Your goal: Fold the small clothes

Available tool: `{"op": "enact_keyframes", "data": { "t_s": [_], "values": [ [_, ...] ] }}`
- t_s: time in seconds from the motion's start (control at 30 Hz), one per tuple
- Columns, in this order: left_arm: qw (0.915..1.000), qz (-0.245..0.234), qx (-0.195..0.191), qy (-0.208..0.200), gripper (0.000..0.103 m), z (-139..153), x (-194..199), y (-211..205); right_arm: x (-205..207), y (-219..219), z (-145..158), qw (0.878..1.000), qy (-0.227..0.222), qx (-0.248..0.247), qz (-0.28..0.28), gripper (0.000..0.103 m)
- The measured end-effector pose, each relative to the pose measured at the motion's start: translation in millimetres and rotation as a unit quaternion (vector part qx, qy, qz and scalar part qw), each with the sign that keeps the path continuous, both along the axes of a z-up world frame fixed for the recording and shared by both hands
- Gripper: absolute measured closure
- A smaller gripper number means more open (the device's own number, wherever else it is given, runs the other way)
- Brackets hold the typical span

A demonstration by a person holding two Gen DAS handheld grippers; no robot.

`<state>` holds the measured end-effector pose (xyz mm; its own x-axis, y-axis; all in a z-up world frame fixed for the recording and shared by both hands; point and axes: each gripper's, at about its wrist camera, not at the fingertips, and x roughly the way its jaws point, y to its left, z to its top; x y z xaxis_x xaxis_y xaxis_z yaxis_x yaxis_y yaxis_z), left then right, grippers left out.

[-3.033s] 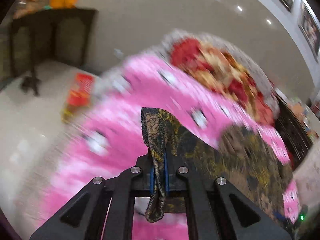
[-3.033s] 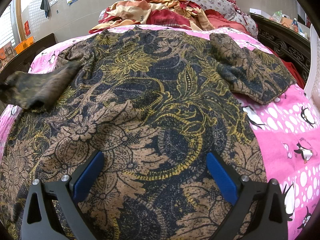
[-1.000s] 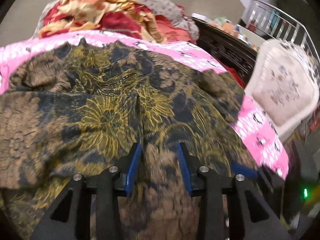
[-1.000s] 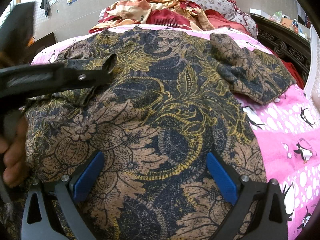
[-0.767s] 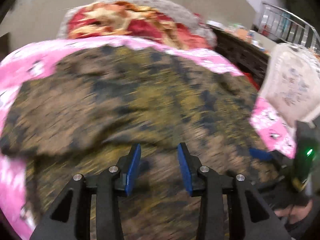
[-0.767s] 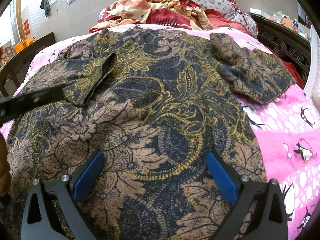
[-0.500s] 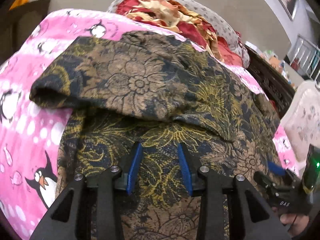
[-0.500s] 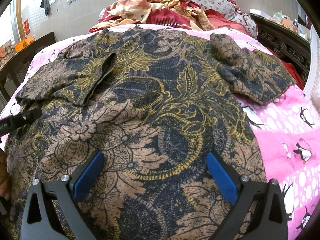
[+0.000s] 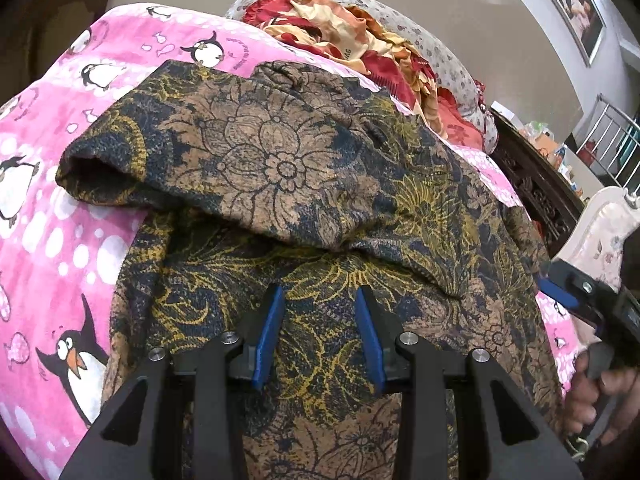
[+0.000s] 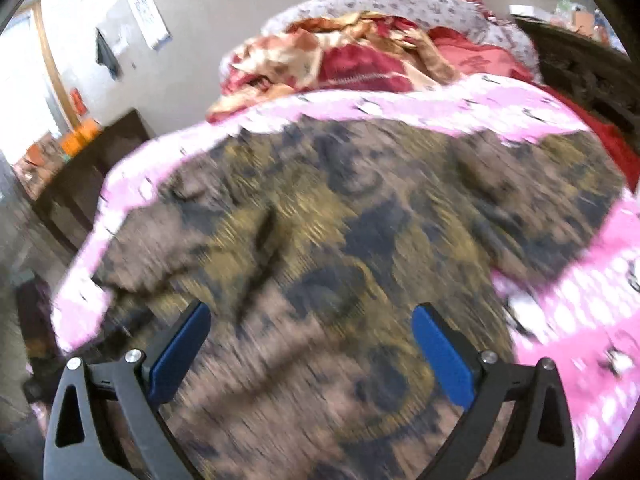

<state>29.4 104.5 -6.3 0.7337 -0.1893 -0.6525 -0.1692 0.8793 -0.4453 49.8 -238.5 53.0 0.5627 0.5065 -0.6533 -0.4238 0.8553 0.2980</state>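
A dark blue, brown and gold floral shirt [image 9: 420, 208] lies spread on the pink penguin sheet [image 9: 60, 248]. One sleeve [image 9: 256, 164] is folded inward over the shirt's body, its cuff opening toward the left. My left gripper [image 9: 319, 292] hovers just above the shirt's lower left part, open by a narrow gap with nothing between its blue pads. My right gripper [image 10: 310, 312] stands wide open above the shirt [image 10: 340, 240], holding nothing; that view is blurred by motion. In the left wrist view, one of its blue pads [image 9: 558, 294] and the hand [image 9: 592, 400] holding it show at the right edge.
A heap of red and cream bedding [image 9: 352, 40] and a flowered pillow [image 9: 440, 52] lie at the head of the bed. A dark carved bed frame [image 9: 536, 184] and a white chair [image 9: 600, 232] stand on the right. A dark table [image 10: 92, 168] stands left of the bed.
My left gripper has let go of the sleeve, which now lies folded over the shirt, and has drawn back to the shirt's left side. The right gripper has lifted, blurring its view.
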Motion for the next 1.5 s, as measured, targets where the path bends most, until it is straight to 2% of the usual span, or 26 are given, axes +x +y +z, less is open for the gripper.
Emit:
{"op": "enact_keyframes", "data": {
  "t_s": [0.03,0.1,0.2,0.27,0.3,0.37,0.43,0.47,0.53,0.57,0.6,0.7,0.83,0.9,1.1,1.2,1.5],
  "values": [
    [1.0,0.0,-0.001,0.0,0.086,0,0,0,6,8,-1,1.0,-0.002,0.003,0.013,0.005],
    [1.0,0.001,-0.003,-0.001,0.086,-1,0,1,17,22,-5,0.999,0.007,0.006,0.031,0.025],
    [1.0,0.001,-0.004,-0.001,0.086,-1,1,1,30,52,-16,0.996,0.03,0.033,0.075,0.031],
    [1.0,0.001,-0.004,-0.001,0.086,-1,1,1,39,71,-29,0.997,0.032,0.011,0.073,0.032],
    [1.0,0.001,-0.004,-0.001,0.086,-1,1,1,45,78,-38,0.996,0.048,0.007,0.071,0.033],
    [1.0,0.001,-0.004,-0.001,0.086,-1,1,1,52,80,-51,0.993,0.084,0.031,0.076,0.034],
    [1.0,0.001,-0.004,-0.001,0.086,-1,1,1,55,81,-55,0.991,0.089,0.05,0.081,0.034],
    [1.0,0.001,-0.004,-0.001,0.086,0,1,0,57,81,-58,0.991,0.095,0.057,0.078,0.039],
    [1.0,0.002,-0.004,-0.001,0.086,0,2,0,59,75,-60,0.987,0.115,0.087,0.076,0.072],
    [1.0,0.002,-0.004,0.0,0.086,0,2,0,61,74,-62,0.983,0.129,0.098,0.084,0.097],
    [1.0,0.002,-0.003,0.0,0.086,0,2,0,62,74,-63,0.982,0.137,0.096,0.091,0.097],
    [1.0,0.002,-0.004,0.0,0.086,0,2,0,59,77,-53,0.983,0.124,0.076,0.108,0.098],
    [1.0,0.002,-0.003,0.0,0.086,0,2,0,84,54,-23,0.986,0.121,0.064,0.091,0.099],
    [1.0,0.002,-0.003,0.0,0.086,0,2,0,99,33,-15,0.988,0.13,0.036,0.073,0.099],
    [1.0,0.002,-0.003,0.0,0.086,0,2,0,129,-46,-21,0.987,0.161,-0.024,0.011,0.099],
    [1.0,0.002,-0.003,0.0,0.086,0,2,0,131,-71,-27,0.985,0.169,-0.031,-0.005,0.099],
    [1.0,0.002,-0.003,0.001,0.086,0,2,0,124,-76,-38,0.984,0.172,-0.05,-0.025,0.099]
  ]
}}
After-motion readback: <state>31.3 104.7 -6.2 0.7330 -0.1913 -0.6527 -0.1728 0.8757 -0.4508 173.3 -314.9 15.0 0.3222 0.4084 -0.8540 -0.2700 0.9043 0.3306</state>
